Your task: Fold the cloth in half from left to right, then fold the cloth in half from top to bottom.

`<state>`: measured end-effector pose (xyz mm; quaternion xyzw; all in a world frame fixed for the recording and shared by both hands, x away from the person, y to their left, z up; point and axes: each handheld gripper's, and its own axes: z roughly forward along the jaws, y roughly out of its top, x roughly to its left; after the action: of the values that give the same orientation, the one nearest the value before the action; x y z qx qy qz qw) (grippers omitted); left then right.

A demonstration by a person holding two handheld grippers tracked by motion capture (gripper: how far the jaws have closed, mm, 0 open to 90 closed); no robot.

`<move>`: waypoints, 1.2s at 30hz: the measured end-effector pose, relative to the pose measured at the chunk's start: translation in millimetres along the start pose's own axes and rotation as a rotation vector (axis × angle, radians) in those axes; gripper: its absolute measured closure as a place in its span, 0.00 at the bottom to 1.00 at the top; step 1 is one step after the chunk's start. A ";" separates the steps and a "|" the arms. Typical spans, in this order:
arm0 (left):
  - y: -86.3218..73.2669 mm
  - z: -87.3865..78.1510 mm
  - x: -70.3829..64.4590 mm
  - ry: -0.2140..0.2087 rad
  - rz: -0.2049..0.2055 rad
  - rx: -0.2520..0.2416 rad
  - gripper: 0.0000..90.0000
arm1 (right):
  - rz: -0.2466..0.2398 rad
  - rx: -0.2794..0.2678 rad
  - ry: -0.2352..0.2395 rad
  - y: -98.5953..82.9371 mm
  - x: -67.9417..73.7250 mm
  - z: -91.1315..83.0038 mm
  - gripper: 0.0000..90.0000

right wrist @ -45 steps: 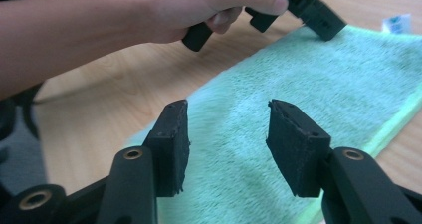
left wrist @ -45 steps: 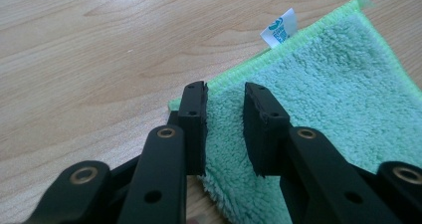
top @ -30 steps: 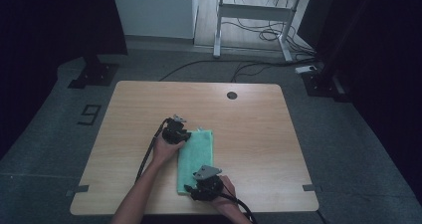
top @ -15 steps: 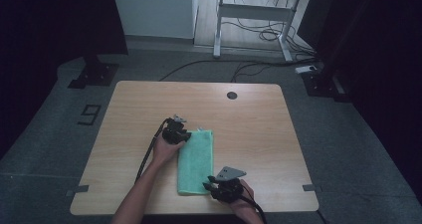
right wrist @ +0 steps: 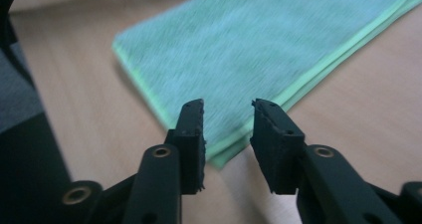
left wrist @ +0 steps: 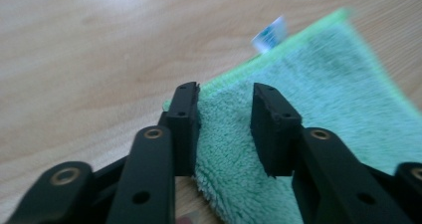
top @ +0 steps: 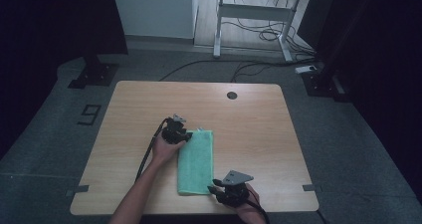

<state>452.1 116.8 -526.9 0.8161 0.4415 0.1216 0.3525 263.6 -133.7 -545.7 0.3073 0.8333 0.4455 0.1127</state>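
Pale wood grain runs across the desk [top: 249, 114], which stands on a grey floor. At the cloth's far left corner, the left gripper [left wrist: 225, 114] has its jaws parted, with the green cloth [top: 196, 160] lying between them, unpinched. Close to the desk's near edge, the right gripper [right wrist: 228, 127] is likewise parted, hovering over the cloth's near corner. A white tag [left wrist: 269, 33] sticks out from the cloth's far hem.
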 end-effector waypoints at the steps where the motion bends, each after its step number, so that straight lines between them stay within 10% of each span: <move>1: 1.0 -3.8 0.3 -0.010 0.001 -0.015 0.69 | -0.001 -0.008 -0.009 3.5 -2.2 -0.9 0.69; 15: -2.4 -37.2 9.6 -0.015 -0.016 -0.066 0.58 | 0.049 -0.028 -0.083 47.1 -55.8 24.2 0.58; 36: -9.8 -25.1 21.9 -0.001 -0.060 -0.044 0.58 | 0.142 -0.034 -0.128 82.3 -109.5 69.0 0.54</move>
<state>445.8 149.8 -518.0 0.7947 0.4626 0.1202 0.3742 415.3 -120.2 -528.1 0.3914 0.7928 0.4461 0.1390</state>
